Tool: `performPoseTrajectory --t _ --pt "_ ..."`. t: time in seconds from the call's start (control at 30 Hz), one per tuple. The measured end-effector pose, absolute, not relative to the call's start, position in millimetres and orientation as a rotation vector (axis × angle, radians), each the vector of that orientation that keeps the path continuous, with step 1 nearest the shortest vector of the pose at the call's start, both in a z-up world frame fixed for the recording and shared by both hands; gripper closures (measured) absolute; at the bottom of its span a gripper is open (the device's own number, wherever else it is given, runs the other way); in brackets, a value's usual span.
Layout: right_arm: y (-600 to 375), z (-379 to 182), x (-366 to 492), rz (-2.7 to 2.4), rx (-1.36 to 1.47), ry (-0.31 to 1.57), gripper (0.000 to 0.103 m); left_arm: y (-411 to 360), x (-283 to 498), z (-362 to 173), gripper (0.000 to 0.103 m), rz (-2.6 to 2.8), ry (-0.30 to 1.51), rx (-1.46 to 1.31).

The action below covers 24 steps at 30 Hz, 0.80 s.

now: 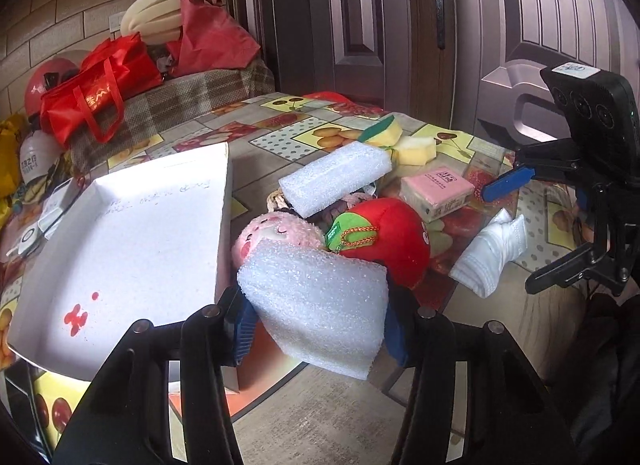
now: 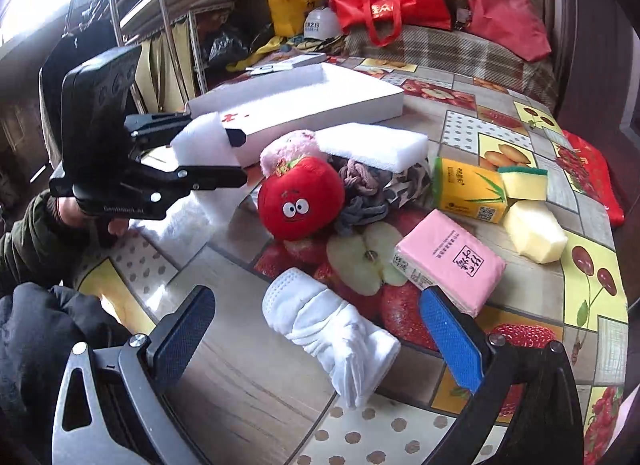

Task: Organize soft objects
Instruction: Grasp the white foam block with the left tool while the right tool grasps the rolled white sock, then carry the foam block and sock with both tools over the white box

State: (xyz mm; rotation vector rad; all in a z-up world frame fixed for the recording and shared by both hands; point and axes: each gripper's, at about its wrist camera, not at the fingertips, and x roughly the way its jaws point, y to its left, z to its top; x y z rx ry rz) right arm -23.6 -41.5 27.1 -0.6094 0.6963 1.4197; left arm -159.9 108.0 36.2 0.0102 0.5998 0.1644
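Observation:
My left gripper (image 1: 316, 321) is shut on a white foam block (image 1: 320, 305), held above the table edge beside the white box (image 1: 120, 233); it also shows in the right wrist view (image 2: 208, 141). My right gripper (image 2: 316, 329) is open, its blue pads either side of a rolled white cloth (image 2: 336, 329) on the table. Between them lie a red tomato plush (image 2: 300, 201), a pink plush (image 1: 276, 233), a second white foam block (image 2: 372, 145), knotted fabric (image 2: 360, 185), pink tissue pack (image 2: 448, 261), yellow tissue pack (image 2: 468, 189) and yellow sponges (image 2: 532, 233).
The white box (image 2: 304, 101) stands open at the table's left side. Red bags (image 1: 96, 93), helmets and rolled foam sit on a checked couch behind. A dark door is at the back right. A shelf rack (image 2: 172, 25) stands left of the table.

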Motion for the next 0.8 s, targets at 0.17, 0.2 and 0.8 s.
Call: performPoseTrajectory --t 0.17,0.2,0.8 --pt "-29.3 -2.5 -21.8 1.380 -0.747 0.775 0.037 110.1 -163.0 38.6 0.051 0.168 0.582 -0.004" --pt "-28.9 -2.0 -24.9 1.377 -0.762 0.747 0.040 110.7 -164.3 39.3 0.051 0.174 0.575 -0.006" --pt "-17.7 64.0 -41.6 1.274 -0.198 0.358 0.071 142.9 -219.2 55.3 0.051 0.615 0.336 -0.124"
